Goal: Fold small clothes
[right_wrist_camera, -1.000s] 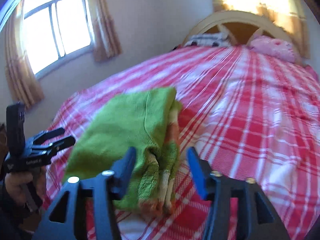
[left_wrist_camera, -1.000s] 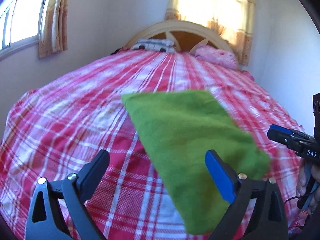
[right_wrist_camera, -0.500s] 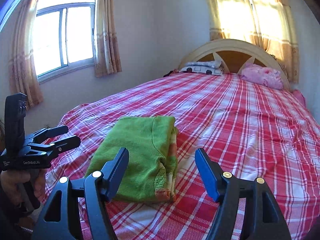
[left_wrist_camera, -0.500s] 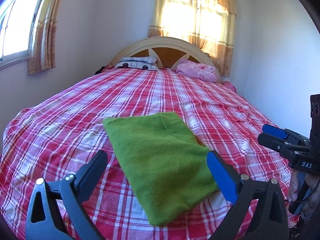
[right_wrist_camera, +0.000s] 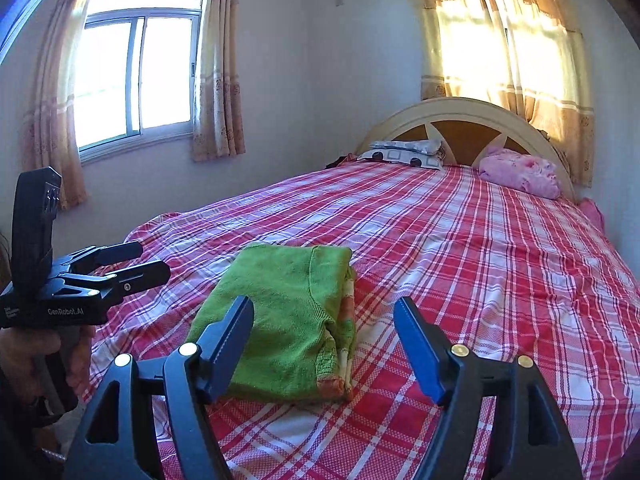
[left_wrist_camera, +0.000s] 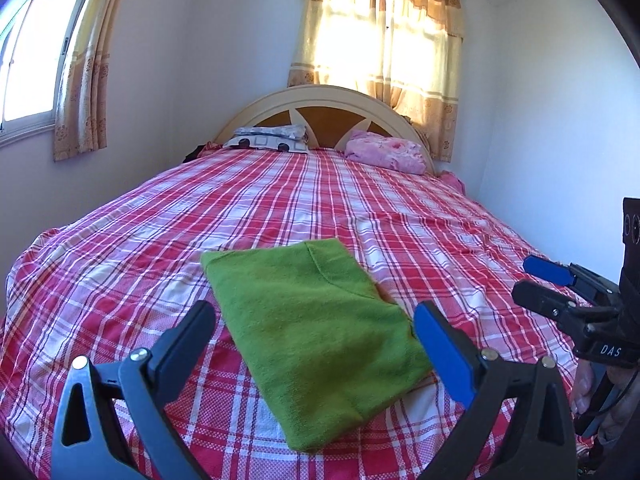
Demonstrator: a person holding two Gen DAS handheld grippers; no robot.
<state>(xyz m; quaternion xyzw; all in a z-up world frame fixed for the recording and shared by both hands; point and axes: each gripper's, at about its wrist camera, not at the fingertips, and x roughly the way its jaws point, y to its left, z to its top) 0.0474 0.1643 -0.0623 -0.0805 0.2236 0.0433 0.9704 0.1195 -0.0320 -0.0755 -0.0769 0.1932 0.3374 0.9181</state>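
Lying folded on red plaid bedspread (left_wrist_camera: 140, 264): green garment (left_wrist_camera: 316, 328), compact rectangle, orange trim at open edge. Left gripper (left_wrist_camera: 316, 344), right gripper (right_wrist_camera: 324, 336): jaws wide apart, empty, above cloth. Step: fold apparently complete. Next: likely set aside or final tidy.

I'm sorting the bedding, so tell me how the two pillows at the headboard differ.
The grey pillow lies on the window side of the bed; the pink pillow lies on the other side. The grey pillow is pale with dark squares and dots, while the pink pillow has a soft flowery print. The grey pillow looks flat; the pink pillow looks plumper and bunched. Both rest against the headboard on the red checked sheet.
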